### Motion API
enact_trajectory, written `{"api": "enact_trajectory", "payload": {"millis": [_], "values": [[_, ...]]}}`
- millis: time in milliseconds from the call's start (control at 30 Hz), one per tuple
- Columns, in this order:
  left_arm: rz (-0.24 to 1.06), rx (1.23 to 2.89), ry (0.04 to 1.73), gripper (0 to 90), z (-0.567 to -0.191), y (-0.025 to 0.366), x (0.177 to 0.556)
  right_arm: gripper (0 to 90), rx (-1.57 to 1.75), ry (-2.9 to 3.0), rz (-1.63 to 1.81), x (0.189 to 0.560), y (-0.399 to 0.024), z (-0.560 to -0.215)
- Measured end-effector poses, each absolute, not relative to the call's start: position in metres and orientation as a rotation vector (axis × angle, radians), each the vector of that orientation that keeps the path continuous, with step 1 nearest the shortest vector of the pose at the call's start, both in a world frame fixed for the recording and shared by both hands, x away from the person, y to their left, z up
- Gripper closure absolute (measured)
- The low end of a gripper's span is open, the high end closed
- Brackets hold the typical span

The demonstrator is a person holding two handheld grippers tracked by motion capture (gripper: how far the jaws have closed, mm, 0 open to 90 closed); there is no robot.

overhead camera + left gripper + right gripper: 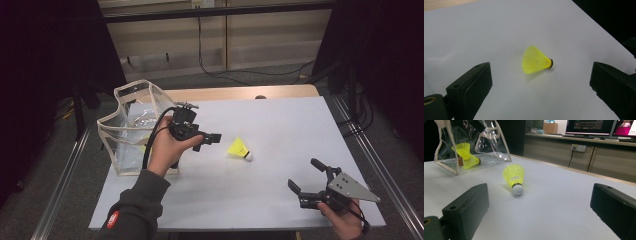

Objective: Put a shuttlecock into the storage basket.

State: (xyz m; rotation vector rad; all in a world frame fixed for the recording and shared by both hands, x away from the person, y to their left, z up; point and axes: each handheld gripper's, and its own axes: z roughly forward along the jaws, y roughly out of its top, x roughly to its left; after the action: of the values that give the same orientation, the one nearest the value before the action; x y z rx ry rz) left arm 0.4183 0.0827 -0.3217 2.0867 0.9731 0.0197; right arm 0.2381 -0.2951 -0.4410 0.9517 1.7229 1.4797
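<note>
The left gripper [216,138] is held above the white table [280,130], just left of the yellow shuttlecock [239,149]. Its jaws are spread wide, and nothing is held or touched by them. In the left gripper view the shuttlecock [536,60] is seen lying on the table between the two jaws and further ahead, well clear of both.

The right gripper [306,179] is kept low near the front right corner of the table, well apart from the shuttlecock. Its jaws are also opened wide and are empty; they are turned towards the shuttlecock.

The shuttlecock is laid on its side near the middle of the table. In the high view its long axis runs roughly from left to right, with the white cork tip pointed to the right and a little towards the person, and the open yellow skirt turned towards the left gripper. In the right gripper view the cork [517,189] is pointed towards that camera.

A clear bag [131,125] is placed at the left edge of the table, behind the left hand [165,147]. A second yellow shuttlecock [466,155] is seen inside it in the right gripper view.
</note>
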Motion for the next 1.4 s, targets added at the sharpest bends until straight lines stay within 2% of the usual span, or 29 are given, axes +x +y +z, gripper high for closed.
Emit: {"api": "enact_trajectory", "payload": {"millis": [1400], "values": [[0.011,2.103,0.931,4.1,-0.35,0.068,0.409,1.9,0.955,1.722,1.479,0.238,-0.294,-0.441]]}}
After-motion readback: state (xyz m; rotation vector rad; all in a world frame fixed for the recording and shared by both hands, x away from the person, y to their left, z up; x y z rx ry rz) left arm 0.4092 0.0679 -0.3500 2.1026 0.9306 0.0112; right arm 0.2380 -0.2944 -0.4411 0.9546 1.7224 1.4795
